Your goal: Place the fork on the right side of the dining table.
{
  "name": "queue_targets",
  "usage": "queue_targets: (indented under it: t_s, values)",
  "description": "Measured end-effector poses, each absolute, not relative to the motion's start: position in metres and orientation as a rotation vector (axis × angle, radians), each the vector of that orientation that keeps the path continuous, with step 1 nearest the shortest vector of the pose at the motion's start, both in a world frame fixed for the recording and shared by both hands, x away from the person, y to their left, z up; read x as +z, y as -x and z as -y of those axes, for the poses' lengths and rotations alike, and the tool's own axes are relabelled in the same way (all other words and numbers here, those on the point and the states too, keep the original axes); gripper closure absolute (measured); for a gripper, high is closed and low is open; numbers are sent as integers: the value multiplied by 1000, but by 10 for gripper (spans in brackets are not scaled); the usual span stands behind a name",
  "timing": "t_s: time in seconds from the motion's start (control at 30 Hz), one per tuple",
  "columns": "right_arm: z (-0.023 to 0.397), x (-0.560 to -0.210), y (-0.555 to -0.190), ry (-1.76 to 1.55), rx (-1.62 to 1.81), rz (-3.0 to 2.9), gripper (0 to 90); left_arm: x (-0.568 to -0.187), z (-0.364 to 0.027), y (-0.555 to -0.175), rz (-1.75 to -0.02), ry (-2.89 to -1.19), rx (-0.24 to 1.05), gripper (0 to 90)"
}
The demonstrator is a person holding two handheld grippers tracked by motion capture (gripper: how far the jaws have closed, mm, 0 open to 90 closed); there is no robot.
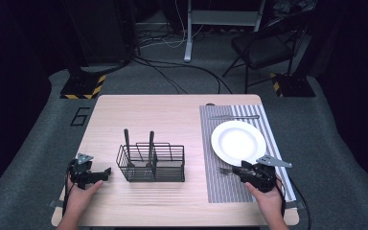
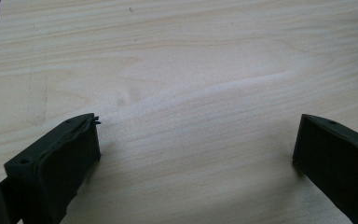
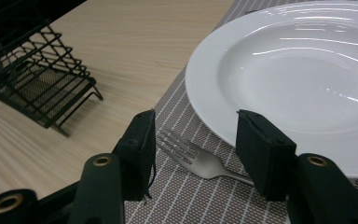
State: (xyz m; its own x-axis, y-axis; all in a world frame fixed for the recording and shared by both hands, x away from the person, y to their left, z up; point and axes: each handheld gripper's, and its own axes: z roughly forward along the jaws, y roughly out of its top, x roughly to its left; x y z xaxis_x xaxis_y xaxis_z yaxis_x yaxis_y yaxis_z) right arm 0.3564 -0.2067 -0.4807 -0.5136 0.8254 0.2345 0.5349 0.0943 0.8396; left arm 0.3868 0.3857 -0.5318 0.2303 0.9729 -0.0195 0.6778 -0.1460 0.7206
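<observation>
Right gripper [image 3: 193, 154] low over the striped placemat [image 3: 186, 196], jaws spread, pads clear of everything. Fork [image 3: 200, 161] lies flat on the placemat between my right jaws, tines toward the bare wood, handle running back under the right-hand jaw and just beside the rim of the white plate [image 3: 279, 79]. Whether the handle tucks under the plate's edge, cannot tell. From the high view the fork [image 1: 225, 170] sits at the near-left of the plate [image 1: 238, 142], my right gripper [image 1: 245, 171] just behind it, hand on the near edge of the placemat [image 1: 220, 184].

Black wire caddy [image 1: 151, 162] stands mid-worktop [image 1: 139, 115], well apart from the placemat, two dark-handled utensils [image 1: 139, 141] upright in its left compartment. In the right gripper view the caddy [image 3: 32, 79] shows at upper left.

A knife [image 1: 234, 116] lies across the placemat's far end, beyond the plate.

Left gripper [image 1: 106, 171] rests at the near-left of the worktop, pointing toward the caddy but not touching it. In the left gripper view its jaws stand wide apart over bare wood [image 2: 191, 84], nothing between them.
</observation>
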Motion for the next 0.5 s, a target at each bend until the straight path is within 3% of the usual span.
queue_targets:
  t_s: [0.5]
  values:
    - [178, -486, -351, -1169, 1357, -2273, 460, -532, -386, -385, -1527, -1890, 637, 1]
